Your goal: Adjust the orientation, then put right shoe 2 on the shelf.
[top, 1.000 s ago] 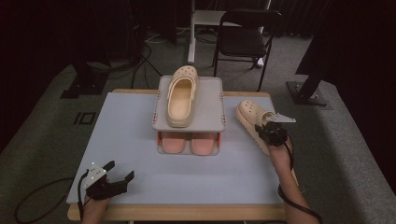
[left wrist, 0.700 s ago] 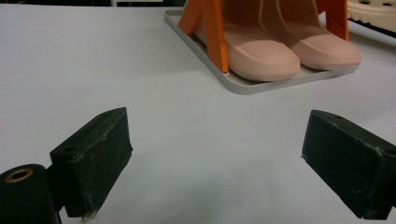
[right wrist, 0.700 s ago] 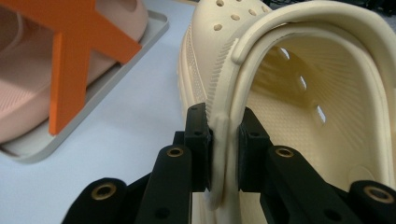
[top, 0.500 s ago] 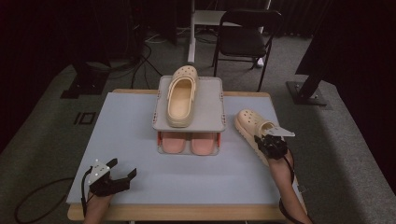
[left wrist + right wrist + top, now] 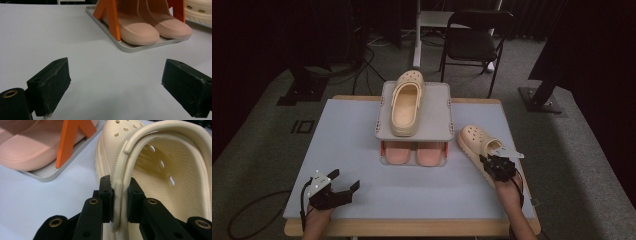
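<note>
The right gripper (image 5: 119, 200) pinches the side wall and strap of a cream foam clog (image 5: 476, 145), its black pads pressed against the ribbed rim. That perforated clog sits at the table's (image 5: 347, 135) right side, just beside a grey two-level rack (image 5: 434, 112). A matching clog (image 5: 404, 102) lies on the rack's top shelf; two smooth pink slippers (image 5: 414, 154) sit below, between orange struts. The left gripper (image 5: 343, 182) rests near the front left corner, jaws wide apart, nothing between them.
</note>
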`<act>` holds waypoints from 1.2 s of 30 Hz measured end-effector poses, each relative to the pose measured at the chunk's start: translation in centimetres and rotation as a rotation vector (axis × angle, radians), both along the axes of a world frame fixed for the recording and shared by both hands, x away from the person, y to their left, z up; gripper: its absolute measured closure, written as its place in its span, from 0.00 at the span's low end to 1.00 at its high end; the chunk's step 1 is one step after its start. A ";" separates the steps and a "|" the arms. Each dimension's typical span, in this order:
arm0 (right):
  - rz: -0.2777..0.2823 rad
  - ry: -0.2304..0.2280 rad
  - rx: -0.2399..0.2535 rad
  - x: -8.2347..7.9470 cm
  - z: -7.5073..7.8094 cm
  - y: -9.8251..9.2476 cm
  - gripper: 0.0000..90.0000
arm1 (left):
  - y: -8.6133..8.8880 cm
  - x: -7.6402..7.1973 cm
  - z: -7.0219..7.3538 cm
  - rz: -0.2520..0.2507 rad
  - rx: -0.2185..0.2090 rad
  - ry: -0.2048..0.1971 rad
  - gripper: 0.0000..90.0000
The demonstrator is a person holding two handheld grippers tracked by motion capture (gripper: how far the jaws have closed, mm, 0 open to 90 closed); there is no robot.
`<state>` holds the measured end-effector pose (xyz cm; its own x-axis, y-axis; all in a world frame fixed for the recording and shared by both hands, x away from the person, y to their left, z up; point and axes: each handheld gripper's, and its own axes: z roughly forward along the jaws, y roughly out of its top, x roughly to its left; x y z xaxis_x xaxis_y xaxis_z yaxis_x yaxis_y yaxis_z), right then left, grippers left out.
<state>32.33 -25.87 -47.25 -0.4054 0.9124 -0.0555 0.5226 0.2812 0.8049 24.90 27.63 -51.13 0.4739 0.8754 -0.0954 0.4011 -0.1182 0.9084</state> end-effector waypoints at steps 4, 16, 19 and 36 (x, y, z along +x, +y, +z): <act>0.012 0.012 -0.004 0.0 -0.5 0.5 0.86 | 0.0 0.0 0.0 0.000 0.002 0.001 0.09; 0.039 0.041 0.010 0.0 -1.6 1.0 0.78 | -0.1 0.0 0.0 -0.002 0.000 0.000 0.09; 0.051 0.021 0.020 -0.5 -1.0 0.7 0.72 | -0.1 0.0 -0.1 -0.001 -0.002 0.002 0.09; 0.030 -0.058 0.107 -1.1 1.5 -5.1 0.48 | -0.2 -0.1 -0.1 0.000 -0.004 0.002 0.09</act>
<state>31.20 -30.94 -45.71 -0.4315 0.9020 0.0173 0.4673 0.2070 0.8595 24.81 27.39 -51.18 0.4741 0.8747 -0.1003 0.4031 -0.1144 0.9080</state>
